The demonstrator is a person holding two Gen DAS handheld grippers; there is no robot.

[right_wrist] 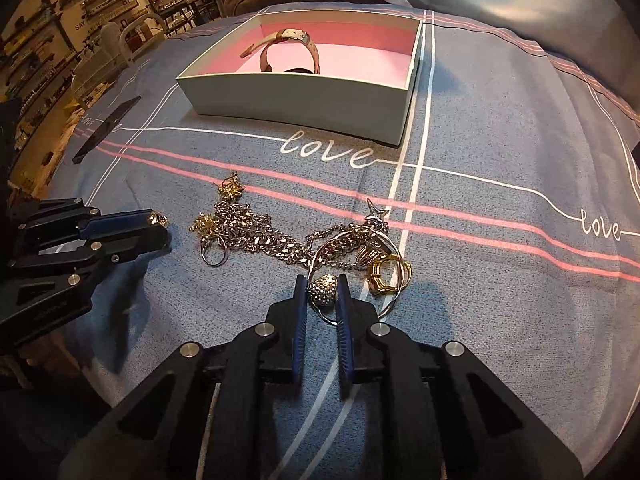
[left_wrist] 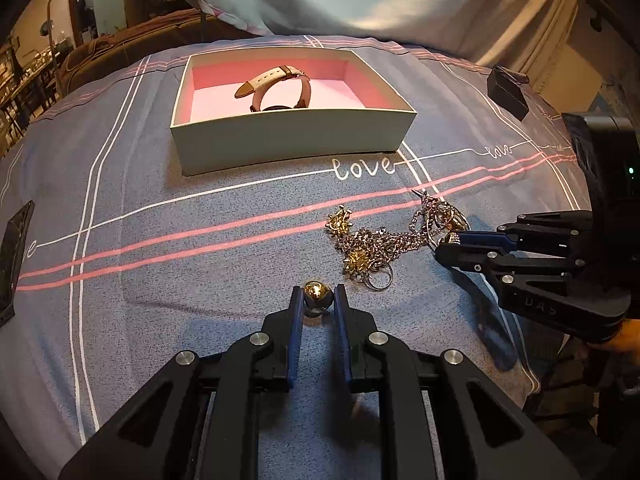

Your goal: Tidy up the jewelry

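Two hand-held grippers work over a blue-grey bedsheet (left_wrist: 160,240) with pink and white lines.

In the left wrist view, the left hand-held gripper (left_wrist: 317,300) has its jaws narrow, pressed on a small round gold-and-dark ring (left_wrist: 318,295). Just right of it lies a tangled heap of gold and silver chains (left_wrist: 372,246); its long axis runs from lower left to upper right. The right hand-held gripper (left_wrist: 448,246) reaches in from the right and touches the heap's right end. Farther away stands an open white cardboard box with pink lining (left_wrist: 288,136), and in it a beige leather strap watch (left_wrist: 276,90) stands on its edge.

In the right wrist view, the right hand-held gripper (right_wrist: 322,296) is also narrow and pinches a heart-shaped pendant set with small stones (right_wrist: 324,290). The heap (right_wrist: 256,232) stretches left to right across the sheet. Beside the pendant lies a gold ring (right_wrist: 386,276). The left hand-held gripper (right_wrist: 158,226) holds its ring at the left. The box (right_wrist: 304,96) is behind, with the watch (right_wrist: 288,46) inside.
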